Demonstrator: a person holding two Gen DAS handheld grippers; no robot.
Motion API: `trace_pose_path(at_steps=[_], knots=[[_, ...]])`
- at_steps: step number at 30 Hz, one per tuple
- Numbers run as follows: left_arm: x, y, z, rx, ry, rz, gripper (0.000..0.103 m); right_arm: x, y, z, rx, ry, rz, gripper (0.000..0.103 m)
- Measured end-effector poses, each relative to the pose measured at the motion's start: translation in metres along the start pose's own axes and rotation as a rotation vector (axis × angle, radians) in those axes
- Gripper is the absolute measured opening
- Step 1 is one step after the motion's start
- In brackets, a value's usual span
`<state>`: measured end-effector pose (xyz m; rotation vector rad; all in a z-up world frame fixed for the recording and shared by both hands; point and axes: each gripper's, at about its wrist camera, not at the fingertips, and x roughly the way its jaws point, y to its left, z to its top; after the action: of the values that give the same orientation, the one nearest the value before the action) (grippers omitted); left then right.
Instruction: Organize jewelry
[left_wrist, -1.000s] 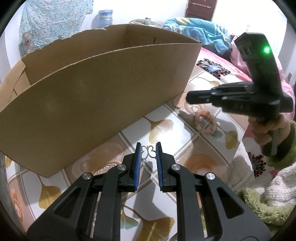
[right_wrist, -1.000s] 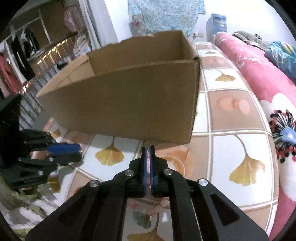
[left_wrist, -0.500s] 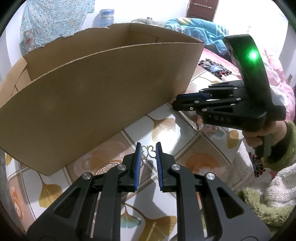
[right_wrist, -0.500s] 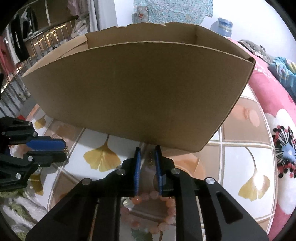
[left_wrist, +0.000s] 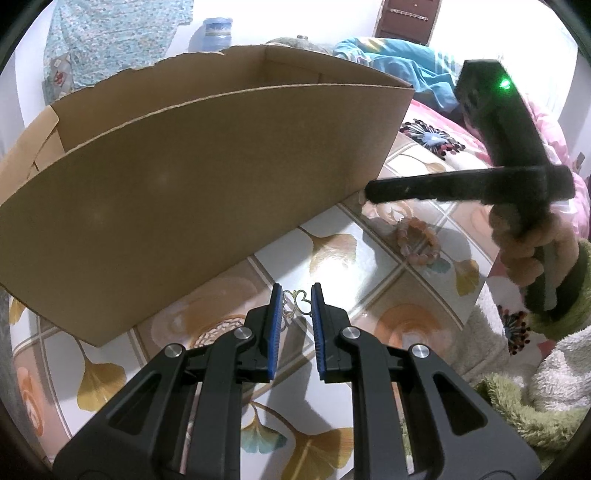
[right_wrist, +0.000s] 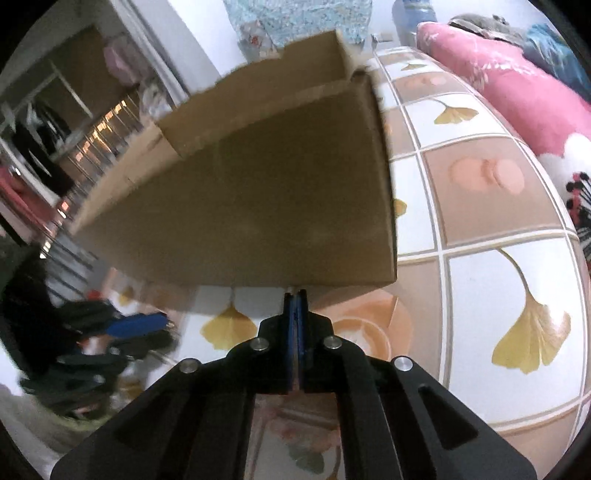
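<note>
An open cardboard box stands on a tiled table with ginkgo-leaf prints; it also shows in the right wrist view. My left gripper has its blue pads closed on a small gold butterfly-shaped jewelry piece, held just above the table in front of the box. A pink beaded bracelet lies on the table to the right. My right gripper is shut near the box's front right corner; whether anything is pinched between the pads cannot be told. It appears in the left wrist view, above the bracelet.
A pink floral quilt lies along the table's right side. A green and white fluffy sleeve is at the lower right. Clothes racks stand to the left. A water jug is behind the box.
My right gripper went from shut to open over the bracelet, then closed again and rose away toward the box corner. The bracelet stays on the table. My left gripper has not moved.
</note>
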<state>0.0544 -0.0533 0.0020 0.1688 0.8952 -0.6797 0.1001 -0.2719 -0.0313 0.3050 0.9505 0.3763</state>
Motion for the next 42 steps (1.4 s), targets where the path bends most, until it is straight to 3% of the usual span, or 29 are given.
trace_pose_path(at_steps=[10,17,22,27,31,33,38,42], knots=[[-0.008,-0.003,-0.002,-0.003,-0.018,0.004,0.014,-0.041,0.003,0.005,0.045,-0.083,0.086,0.002],[-0.042,-0.007,0.006,-0.011,-0.095,-0.026,0.014,-0.063,0.010,0.015,0.025,-0.132,0.134,0.002],[-0.085,-0.011,0.034,0.012,-0.205,-0.086,0.014,-0.078,0.032,0.039,-0.059,-0.190,0.177,0.002],[-0.112,-0.004,0.073,0.056,-0.269,-0.067,0.014,-0.077,0.050,0.073,-0.135,-0.212,0.205,0.002],[-0.083,0.016,0.103,0.033,-0.189,0.000,0.015,-0.055,0.051,0.098,-0.169,-0.164,0.180,0.002],[-0.052,0.038,0.116,-0.047,-0.089,0.005,0.014,-0.042,0.048,0.105,-0.166,-0.127,0.164,0.002],[0.006,0.076,0.125,-0.190,0.091,-0.042,0.014,-0.005,0.041,0.115,-0.184,-0.011,0.102,0.002],[0.023,0.088,0.127,-0.262,0.145,-0.060,0.015,0.002,0.043,0.116,-0.224,0.001,0.071,0.003]])
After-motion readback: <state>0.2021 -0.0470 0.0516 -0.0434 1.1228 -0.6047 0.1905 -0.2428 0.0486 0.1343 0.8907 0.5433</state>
